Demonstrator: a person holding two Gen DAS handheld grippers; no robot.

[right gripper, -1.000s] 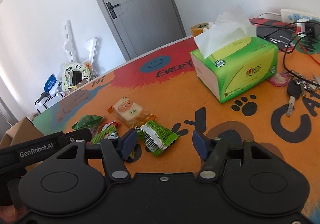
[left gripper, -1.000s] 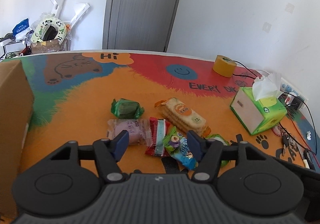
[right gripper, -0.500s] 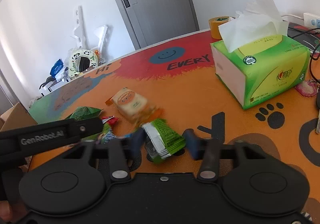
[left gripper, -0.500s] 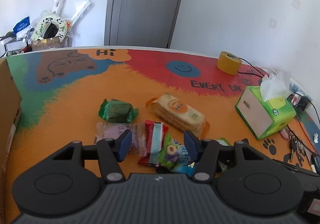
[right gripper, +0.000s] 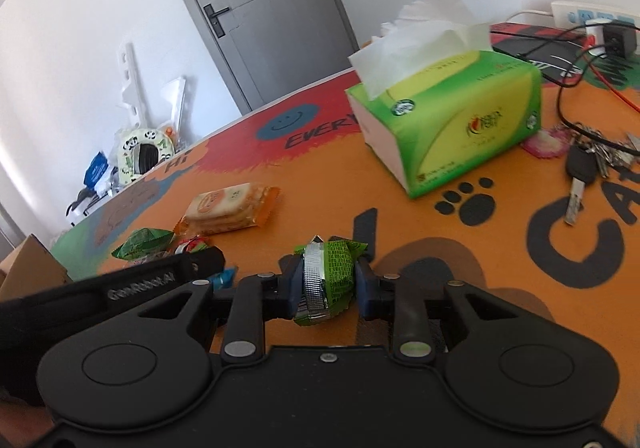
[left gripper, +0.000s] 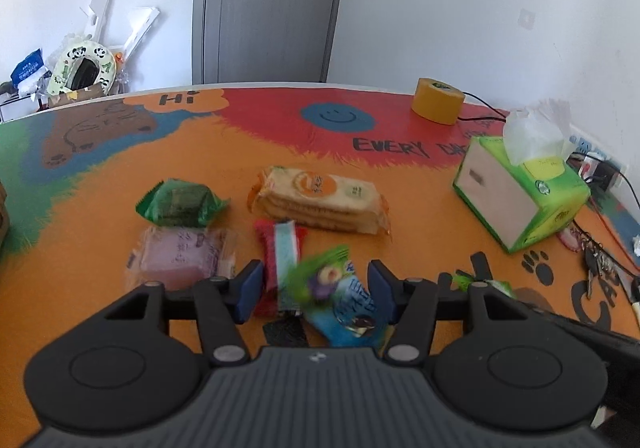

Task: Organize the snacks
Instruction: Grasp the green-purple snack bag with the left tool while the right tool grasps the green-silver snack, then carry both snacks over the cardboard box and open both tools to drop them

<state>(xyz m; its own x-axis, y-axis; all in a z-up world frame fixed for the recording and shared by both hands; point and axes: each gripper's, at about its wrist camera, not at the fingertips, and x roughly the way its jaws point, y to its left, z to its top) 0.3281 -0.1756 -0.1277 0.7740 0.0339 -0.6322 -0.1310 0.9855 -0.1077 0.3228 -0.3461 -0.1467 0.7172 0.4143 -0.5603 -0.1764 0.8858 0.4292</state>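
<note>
From the left wrist we see our left gripper [left gripper: 315, 290] low over the snacks on the bright mat [left gripper: 120, 207]. Its jaws have just been closing, and between them lie a red bar [left gripper: 280, 256] and a blurry blue and green pack [left gripper: 344, 308] — the pads do not press on either one, so the jaws are still apart. Past them sit a pink cake [left gripper: 180, 258], a dark green pack [left gripper: 180, 203] and a long cracker pack [left gripper: 320, 203], orange at the ends. A tissue box [left gripper: 516, 199] stands well off to the right, and a tape roll [left gripper: 438, 99] sits far back.

From the right wrist we see our right gripper [right gripper: 327, 282]. Its jaws have just been closing, and now they squeeze a small green snack [right gripper: 332, 272] — shiny silver on one side, crinkly at the edges. It sits between the pads, just above the mat. Keys [right gripper: 592, 171] lie to the right of the tissue box.
</note>
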